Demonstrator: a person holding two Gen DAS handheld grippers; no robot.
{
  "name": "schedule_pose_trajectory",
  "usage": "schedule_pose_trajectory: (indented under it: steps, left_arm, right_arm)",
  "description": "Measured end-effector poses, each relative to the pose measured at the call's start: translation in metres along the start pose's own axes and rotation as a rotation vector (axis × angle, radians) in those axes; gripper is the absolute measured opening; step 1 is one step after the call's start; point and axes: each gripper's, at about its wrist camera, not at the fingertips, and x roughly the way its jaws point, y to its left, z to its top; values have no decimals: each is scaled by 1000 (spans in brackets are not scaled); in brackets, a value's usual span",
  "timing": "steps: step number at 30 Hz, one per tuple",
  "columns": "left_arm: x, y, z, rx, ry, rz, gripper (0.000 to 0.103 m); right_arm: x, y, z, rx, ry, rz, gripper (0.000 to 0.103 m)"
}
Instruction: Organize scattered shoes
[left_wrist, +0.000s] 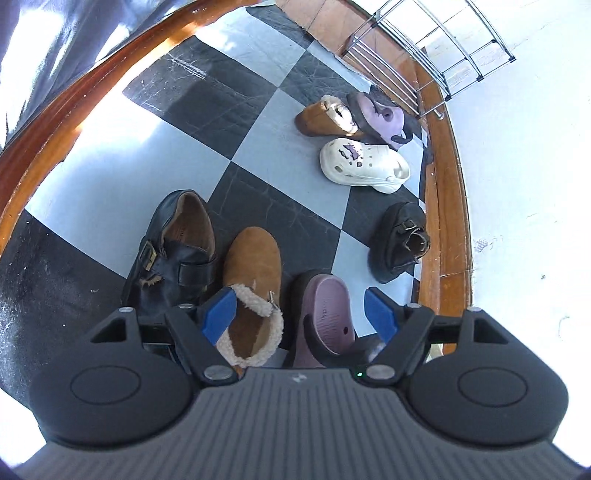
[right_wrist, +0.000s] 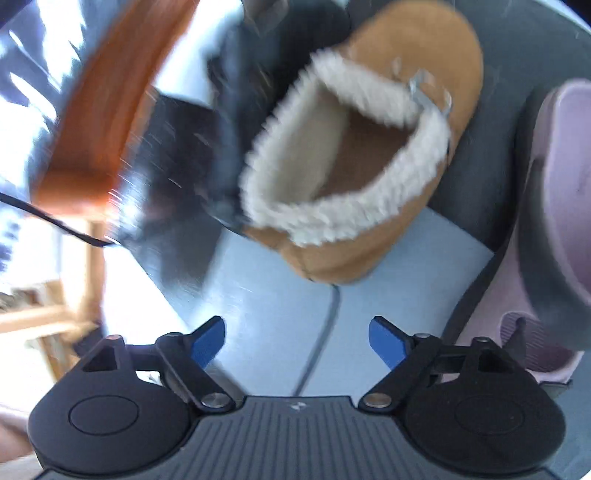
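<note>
In the left wrist view my left gripper (left_wrist: 301, 314) hangs open above three shoes set side by side on the checkered floor: a black buckled shoe (left_wrist: 173, 254), a tan fleece-lined slipper (left_wrist: 251, 291) and a pink clog (left_wrist: 327, 317). Nothing touches its blue pads. Farther off lie a second tan slipper (left_wrist: 325, 116) on its side, a purple clog (left_wrist: 380, 114), a white clog (left_wrist: 364, 164) and another black buckled shoe (left_wrist: 400, 240). The blurred right wrist view shows my right gripper (right_wrist: 297, 341) open over bare floor, just short of the tan slipper (right_wrist: 369, 155), with the pink clog (right_wrist: 554, 229) at the right.
A wooden skirting board (left_wrist: 447, 206) runs along the white wall at the right. A metal shoe rack (left_wrist: 432, 55) stands at the top right. A wooden edge (left_wrist: 62, 122) curves round the left of the floor. Black and grey tiles (left_wrist: 236, 96) lie bare in the middle.
</note>
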Motion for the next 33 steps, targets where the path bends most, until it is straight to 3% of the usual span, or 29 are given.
schedule_pose_trajectory:
  steps: [2,4,5,6,11,13,15,16,19,29,33]
  left_arm:
    - [4,0,-1,5,11,17,76]
    - [6,1,-2,-1,14,26,76]
    - [7,2,-3,-4,16,36,76]
    - [8,2,-3,-4,13,42,76]
    - [16,4,-4,-16,1,127,76]
    - [21,5,-5,-9,0,171,76]
    - [22,5,-6,2,-13,210,76]
    - [22,5,-6,7,-17,225,76]
    - [21,4,-6,27,-31,273,76]
    - [24,8,-3,40,-30,323,76]
    - [28,14,0,43,-34,314,77]
  right_arm:
    - [17,-3,-8,-7,45,41,59]
    - [26,-1,-19,-32,71,103,36]
    - [28,1,-23,-55,75,120,16]
    - [30,2,-27,-66,81,140,9]
    - [38,13,-42,-98,152,263,8]
    - [37,16,-47,-105,151,257,19]
    - [28,15,-47,-96,89,210,71]
    - [18,13,-47,-92,36,177,75]
    - [-9,1,-46,-50,-55,128,74]
    - [-86,-51,-36,85,-207,37,73]
    - [-113,-69,-17,148,-251,118,78]
